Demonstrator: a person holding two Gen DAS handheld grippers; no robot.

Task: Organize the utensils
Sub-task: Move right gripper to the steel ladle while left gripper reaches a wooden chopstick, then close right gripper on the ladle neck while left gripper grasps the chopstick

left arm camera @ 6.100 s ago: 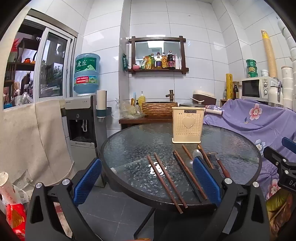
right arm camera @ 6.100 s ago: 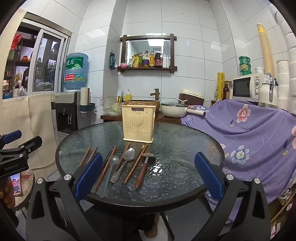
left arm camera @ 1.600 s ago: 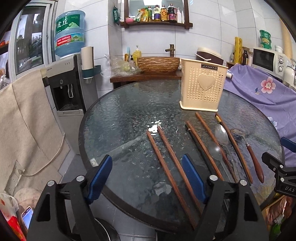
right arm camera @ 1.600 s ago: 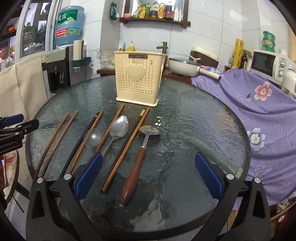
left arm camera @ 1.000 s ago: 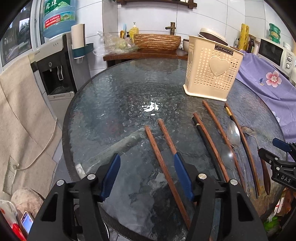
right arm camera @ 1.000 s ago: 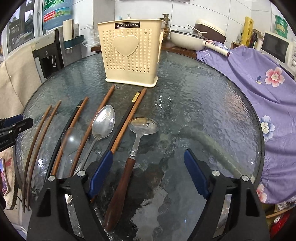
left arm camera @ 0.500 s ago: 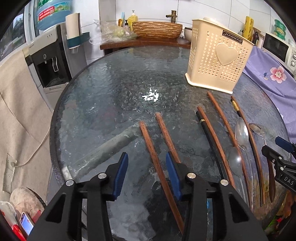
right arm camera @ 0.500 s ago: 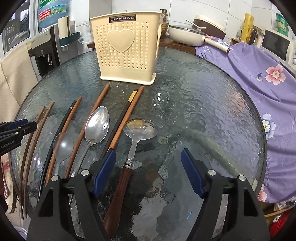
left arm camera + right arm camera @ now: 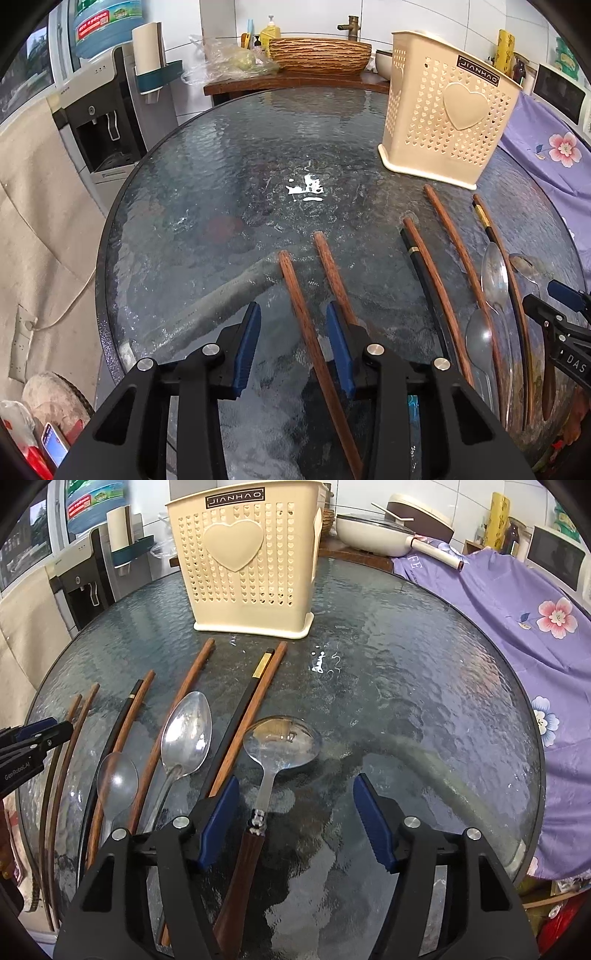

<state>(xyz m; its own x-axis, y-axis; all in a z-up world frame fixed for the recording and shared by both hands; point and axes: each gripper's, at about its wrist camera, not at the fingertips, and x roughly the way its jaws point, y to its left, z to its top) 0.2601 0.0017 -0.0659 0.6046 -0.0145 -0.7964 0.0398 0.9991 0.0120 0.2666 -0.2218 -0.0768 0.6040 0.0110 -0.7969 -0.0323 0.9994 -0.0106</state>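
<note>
1. We are at the start of the tidy-up: all the spoons and sticks lie on the round dark glass table (image 9: 221, 177), and none is in the cream plastic basket with a heart on it (image 9: 243, 565) at the top of the right wrist view.
2. Our left gripper (image 9: 293, 347) sits low in the middle of the left wrist view. Its blue fingers (image 9: 246, 343) have just been closing, but they are apart. One long brown wooden chopstick (image 9: 306, 332) lies between them, and nothing presses on it yet.
3. Our right gripper (image 9: 295, 819) sits low in the middle of the right wrist view. Its jaws have just been closing too, but they stand wide apart. The silver ladle spoon with a brown wooden handle (image 9: 269, 771) lies between them, close to the left finger.
4. We think the next move is to go down a bit more, squeeze each thing, and lift it to the basket.
5. The second brown chopstick (image 9: 334, 273) lies just beside the right blue finger in the left wrist view, so it could get bumped.
6. In the right wrist view, a black chopstick with a gold band (image 9: 240, 716) and a big silver spoon (image 9: 186, 734) lie just left of the ladle. We must not nudge them.
7. A purple flower cloth (image 9: 517, 602) hangs at the right, well away.
</note>
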